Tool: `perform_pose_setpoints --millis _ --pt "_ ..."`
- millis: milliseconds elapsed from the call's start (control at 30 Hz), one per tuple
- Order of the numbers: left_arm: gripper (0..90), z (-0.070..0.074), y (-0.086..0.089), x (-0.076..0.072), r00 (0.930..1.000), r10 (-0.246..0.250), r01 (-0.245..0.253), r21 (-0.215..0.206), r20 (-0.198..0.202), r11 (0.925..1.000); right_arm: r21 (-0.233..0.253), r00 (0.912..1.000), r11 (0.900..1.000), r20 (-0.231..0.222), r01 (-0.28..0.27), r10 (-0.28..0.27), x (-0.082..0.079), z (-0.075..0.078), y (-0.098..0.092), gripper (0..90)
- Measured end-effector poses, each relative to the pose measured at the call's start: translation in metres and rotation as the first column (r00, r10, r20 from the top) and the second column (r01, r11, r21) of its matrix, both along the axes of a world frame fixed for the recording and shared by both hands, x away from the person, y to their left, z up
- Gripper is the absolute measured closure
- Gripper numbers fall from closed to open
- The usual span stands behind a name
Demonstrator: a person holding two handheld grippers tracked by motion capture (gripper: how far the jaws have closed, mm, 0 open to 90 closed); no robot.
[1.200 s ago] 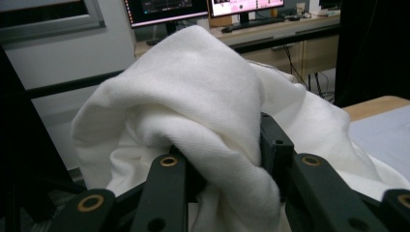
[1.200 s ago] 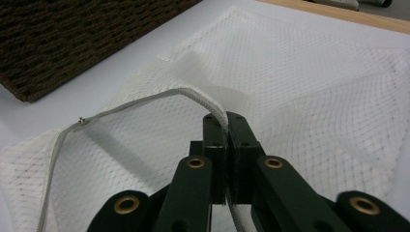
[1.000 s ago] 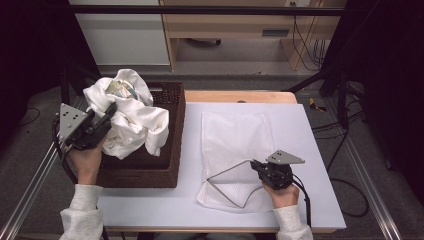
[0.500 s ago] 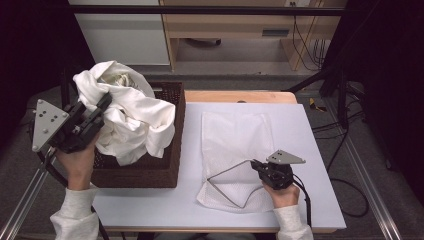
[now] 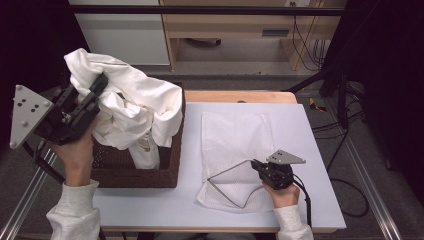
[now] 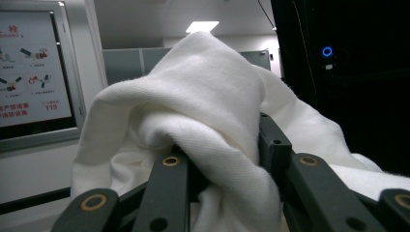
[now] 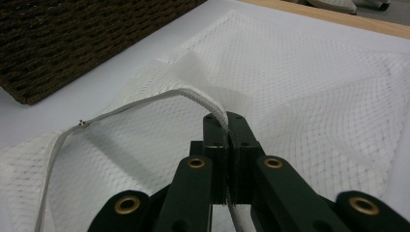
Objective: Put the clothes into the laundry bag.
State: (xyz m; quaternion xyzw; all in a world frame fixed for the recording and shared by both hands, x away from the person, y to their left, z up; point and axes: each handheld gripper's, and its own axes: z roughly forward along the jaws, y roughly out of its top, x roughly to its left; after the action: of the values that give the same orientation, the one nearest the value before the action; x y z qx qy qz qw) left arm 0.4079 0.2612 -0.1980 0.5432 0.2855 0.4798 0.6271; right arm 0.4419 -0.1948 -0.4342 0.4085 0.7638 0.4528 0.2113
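A white garment hangs bunched above the dark wicker basket at the table's left. My left gripper is shut on the garment's upper folds; in the left gripper view the cloth bulges between the jaws. A white mesh laundry bag lies flat on the white table. My right gripper is shut on the bag's zipper edge, lifting it so the mouth stands open near the table's front.
The basket's wall stands close to the left of the bag's mouth. A wooden strip runs along the table's far edge. Bare white table lies right of the bag. Cables trail on the floor at the right.
My left gripper has lifted the garment higher out of the basket and drawn it toward the left. The right gripper keeps the bag's edge raised and still.
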Motion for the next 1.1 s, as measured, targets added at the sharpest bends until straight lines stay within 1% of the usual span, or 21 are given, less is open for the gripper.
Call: perform_pose_setpoints --millis 33,133,200,367,433,533,633,833,900,933,967,1000,1100 --pt "69.6 0.002 -0.001 -0.001 1.0 -0.003 0.003 -0.005 0.008 1.0 0.002 1.0 1.0 -0.005 0.003 -0.003 0.0 0.0 0.0 88.3" --pt "69.7 0.008 -0.005 -0.004 0.9992 -0.027 0.028 -0.026 0.028 0.9993 0.002 1.0 1.0 0.006 0.003 -0.003 0.0 0.0 -0.001 88.4" --pt "69.9 0.011 -0.009 -0.006 0.9982 -0.045 0.046 -0.029 0.041 0.9985 0.006 1.0 1.0 0.004 0.006 -0.006 0.0 0.0 -0.002 88.4" --pt "70.4 0.02 -0.023 -0.012 0.9934 -0.102 0.104 -0.043 0.054 0.9936 0.007 0.9999 1.0 0.01 0.011 -0.011 0.002 0.0 -0.003 88.5" --pt "70.8 0.023 -0.031 -0.014 0.9911 -0.119 0.121 -0.041 0.059 0.9917 0.01 0.9998 1.0 0.007 0.017 -0.017 0.003 -0.001 -0.004 88.5" --pt "71.2 0.027 -0.043 -0.015 0.9863 -0.153 0.156 -0.049 0.062 0.9865 0.009 0.9998 1.0 0.005 0.02 -0.02 0.003 -0.001 -0.005 88.6" --pt "71.8 0.029 -0.057 -0.016 0.9814 -0.179 0.182 -0.042 0.07 0.9824 0.012 0.9997 1.0 0.009 0.022 -0.022 0.004 -0.001 -0.006 88.6" --pt "73.2 0.033 -0.086 -0.012 0.9711 -0.225 0.229 -0.052 0.079 0.9719 0.012 0.9996 1.0 0.009 0.025 -0.026 0.005 -0.002 -0.008 88.6" --pt "73.7 0.034 -0.095 -0.011 0.9672 -0.237 0.243 -0.057 0.091 0.9684 0.016 0.9995 0.999 0.011 0.028 -0.028 0.005 -0.001 -0.009 88.6" --pt "73.9 0.036 -0.1 -0.011 0.9636 -0.248 0.255 -0.063 0.101 0.965 0.017 0.9995 0.999 0.011 0.029 -0.029 0.005 -0.001 -0.01 88.6" --pt "74.2 0.037 -0.103 -0.011 0.9616 -0.252 0.26 -0.065 0.107 0.9633 0.022 0.9994 0.999 0.008 0.033 -0.033 0.004 -0.001 -0.011 88.6" --pt "74.3 0.039 -0.108 -0.011 0.9589 -0.261 0.269 -0.065 0.111 0.9609 0.019 0.9995 0.999 0.011 0.031 -0.031 0.005 -0.001 -0.011 88.6" --pt "74.5 0.044 -0.121 -0.011 0.9534 -0.277 0.284 -0.054 0.121 0.9572 0.025 0.9993 0.999 0.014 0.035 -0.035 0.005 0.0 -0.013 88.6"
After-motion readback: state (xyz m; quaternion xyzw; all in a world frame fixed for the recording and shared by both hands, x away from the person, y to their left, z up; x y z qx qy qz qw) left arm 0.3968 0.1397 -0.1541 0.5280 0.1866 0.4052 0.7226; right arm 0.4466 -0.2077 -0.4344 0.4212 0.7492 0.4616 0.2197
